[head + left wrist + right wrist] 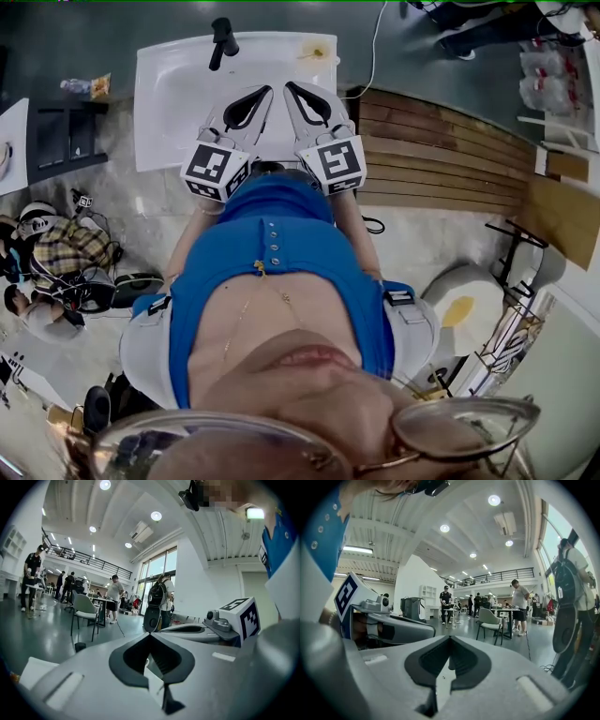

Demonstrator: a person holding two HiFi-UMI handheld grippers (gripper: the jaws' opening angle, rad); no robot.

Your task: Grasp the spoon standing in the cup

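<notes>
My left gripper (269, 90) and right gripper (287, 85) are held side by side at chest height, both pointing toward a white table (178, 103). Each is shut, with its tips touching and nothing between them. A dark object (223, 39) lies at the table's far edge, and a small yellowish item (314, 52) sits near its far right corner. I cannot make out a cup or a spoon. The left gripper (150, 634) looks level into a hall, with the right gripper's marker cube (243, 616) beside it. The right gripper (450, 637) faces the same hall.
A wooden platform (450, 150) lies right of the table, and a black shelf (66, 141) stands on its left. Bags and gear (56, 262) cover the floor at the left. People, tables and a chair (84, 609) stand in the hall; a person with a backpack (572, 597) is close.
</notes>
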